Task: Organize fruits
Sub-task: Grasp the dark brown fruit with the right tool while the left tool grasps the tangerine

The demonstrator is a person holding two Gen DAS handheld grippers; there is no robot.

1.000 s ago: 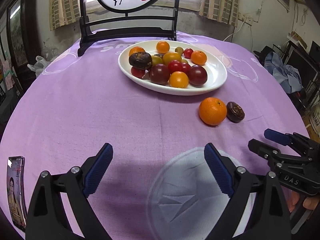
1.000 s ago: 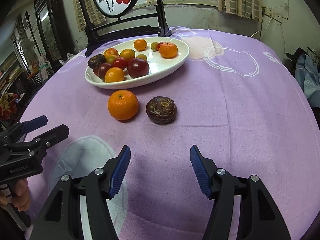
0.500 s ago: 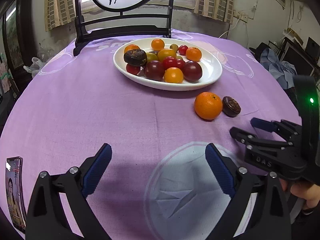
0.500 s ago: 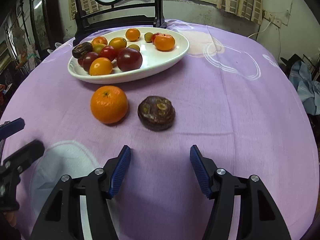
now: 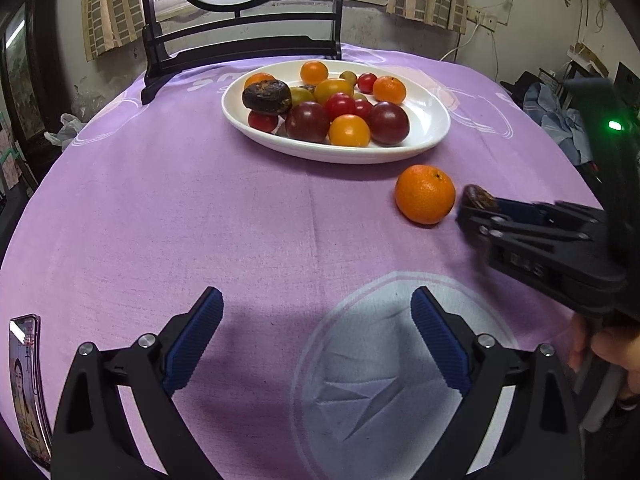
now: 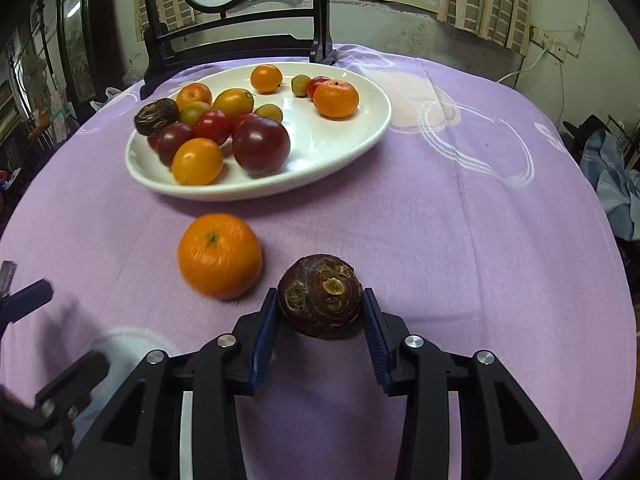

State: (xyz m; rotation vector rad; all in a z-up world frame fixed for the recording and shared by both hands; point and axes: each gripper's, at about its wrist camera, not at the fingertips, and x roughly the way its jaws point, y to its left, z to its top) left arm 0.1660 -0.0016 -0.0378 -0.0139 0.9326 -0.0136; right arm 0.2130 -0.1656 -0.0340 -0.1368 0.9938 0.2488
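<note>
Purple tablecloth [image 6: 460, 220]: right tool [image 6: 320, 320] clamps brown fruit [image 6: 320, 296]; left tool [image 5: 316, 332] spread.

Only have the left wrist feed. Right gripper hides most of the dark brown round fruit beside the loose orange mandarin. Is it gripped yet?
Observer: Yes. The right wrist view shows the right gripper with both blue pads against the sides of the dark brown round fruit, which looks to rest on the purple tablecloth.
Operator: Mandarin touching a finger?
Observer: No, the orange mandarin lies apart, left of the near pad.
Operator: Fruit orientation?
Observer: Its scarred flat face points up.
</note>
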